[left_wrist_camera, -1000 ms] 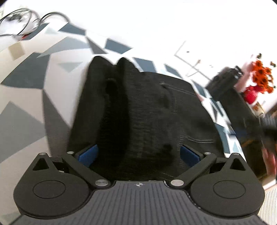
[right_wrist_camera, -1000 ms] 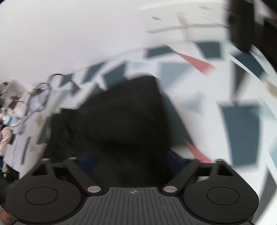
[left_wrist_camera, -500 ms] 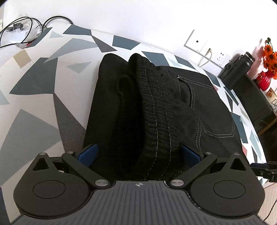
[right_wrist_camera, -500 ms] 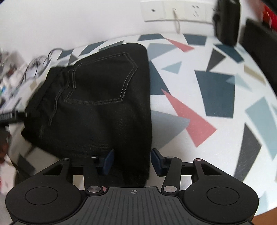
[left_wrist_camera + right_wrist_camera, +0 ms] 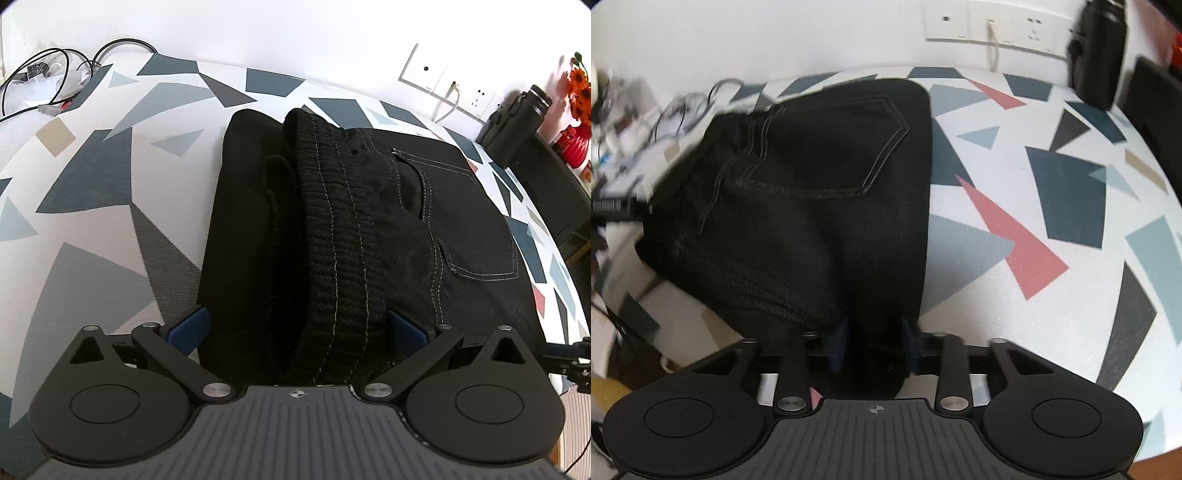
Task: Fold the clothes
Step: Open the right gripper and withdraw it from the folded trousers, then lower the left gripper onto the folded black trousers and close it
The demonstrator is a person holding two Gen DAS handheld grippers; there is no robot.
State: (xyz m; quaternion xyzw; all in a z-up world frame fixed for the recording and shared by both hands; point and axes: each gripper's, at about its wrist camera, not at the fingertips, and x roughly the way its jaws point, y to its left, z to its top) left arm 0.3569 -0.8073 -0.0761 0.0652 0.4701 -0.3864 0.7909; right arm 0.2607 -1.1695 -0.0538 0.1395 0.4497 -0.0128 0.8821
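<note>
Your right gripper point(image 5: 875, 338) changed most: a second ago its view was smeared by motion with the pads spread; half a second ago they had narrowed over the cloth edge; at this moment they were pinched on the near edge of the black denim trousers point(image 5: 812, 192). Slight blur remained on the left of that view, so I judged it wasn't fully at rest. Your left gripper point(image 5: 297, 326) stayed put, pads spread wide, straddling the waistband end, gripping nothing.

The trousers lay on the white tablecloth with grey, blue and red triangles point(image 5: 92, 206), already doubled into a compact rectangle, back pocket up. Whether another fold was coming or you were only squaring the bundle, these views couldn't settle.

Materials: stiff twill denim with pale contrast topstitching; ribbed elastic waistband point(image 5: 332, 229) bunched into a thick ridge, so that end sat higher. The cloth edge on the right looked straight and flat.
</note>
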